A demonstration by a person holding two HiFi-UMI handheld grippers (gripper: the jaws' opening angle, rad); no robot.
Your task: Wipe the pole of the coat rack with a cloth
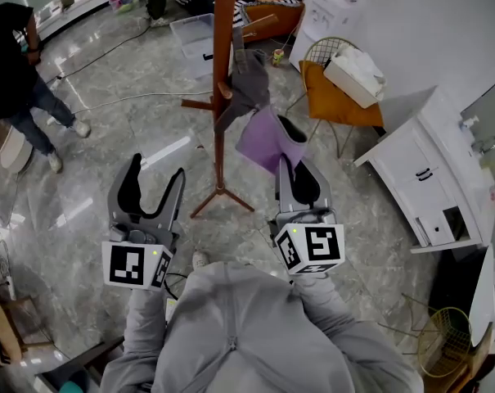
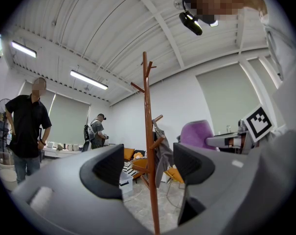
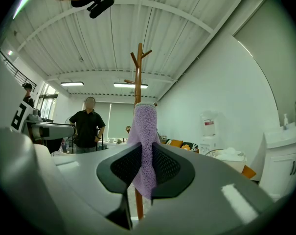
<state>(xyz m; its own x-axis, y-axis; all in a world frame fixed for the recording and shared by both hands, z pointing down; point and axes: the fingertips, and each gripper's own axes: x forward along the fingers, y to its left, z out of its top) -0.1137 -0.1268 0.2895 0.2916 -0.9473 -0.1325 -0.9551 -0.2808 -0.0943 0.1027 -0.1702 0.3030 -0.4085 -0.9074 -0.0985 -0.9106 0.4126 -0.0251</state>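
The left gripper [image 1: 157,169] [image 2: 148,169] is held with its jaws wide apart, and nothing is gripped or touched by them. In the left gripper view the pole [image 2: 148,131] of the coat rack is seen through the gap, but it stands well beyond the jaws. The jaws of the right gripper [image 1: 299,167] [image 3: 145,166] are closed tightly on a purple cloth [image 1: 265,142] [image 3: 145,131]. It is pinched in a narrow fold, with its top standing up above the jaws and a short end hanging below them.

In the head view the cloth is held just to the right of the pole [image 1: 222,56], and a strip of floor is seen between them. In the right gripper view the pole [image 3: 138,72] is lined up straight behind the cloth. A grey garment [image 1: 247,84] [image 2: 162,160] is hung on one of the rack's pegs, close above the cloth.

A clear plastic bin [image 1: 190,35] is set on the floor beyond the rack. Something small and dark is seen in it, but what it is cannot be told. A white bundle [image 1: 353,76] is laid on an orange chair [image 1: 337,105] beside a white cabinet [image 1: 427,178]. A gold wire basket [image 1: 439,342] is placed at the lower right, and its contents cannot be made out. A person in black [image 1: 18,72] [image 3: 89,126] is seen standing farther off.
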